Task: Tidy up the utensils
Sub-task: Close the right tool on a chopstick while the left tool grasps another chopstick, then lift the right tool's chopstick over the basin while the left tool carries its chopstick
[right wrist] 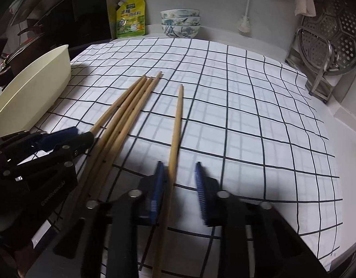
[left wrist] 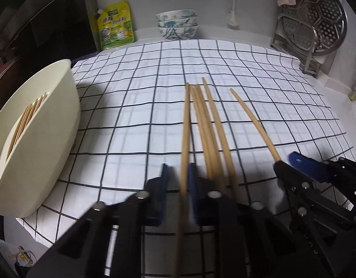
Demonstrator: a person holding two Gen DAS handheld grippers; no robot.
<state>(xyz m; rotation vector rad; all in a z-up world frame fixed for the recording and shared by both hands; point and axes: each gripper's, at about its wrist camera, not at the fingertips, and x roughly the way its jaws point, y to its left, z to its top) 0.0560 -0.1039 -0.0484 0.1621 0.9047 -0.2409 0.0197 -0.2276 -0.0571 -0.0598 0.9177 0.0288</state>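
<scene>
Several wooden chopsticks [left wrist: 207, 125] lie side by side on the checked cloth [left wrist: 136, 97]. My left gripper [left wrist: 178, 183] is open around the leftmost chopstick [left wrist: 185, 129], its blue pads a little apart on either side. One chopstick [right wrist: 176, 120] lies apart to the right. My right gripper [right wrist: 179, 183] is open around its near end, with the stick next to the left pad. A cream holder [left wrist: 32, 134] at the left has several chopsticks [left wrist: 27, 118] in it. The holder also shows in the right wrist view [right wrist: 32, 88].
Stacked patterned bowls [left wrist: 176, 24] and a yellow-green pouch [left wrist: 114, 26] stand at the back wall. A metal rack with a perforated steamer plate [left wrist: 317, 23] stands at the back right. A dark stove and pan [right wrist: 20, 53] are at the left.
</scene>
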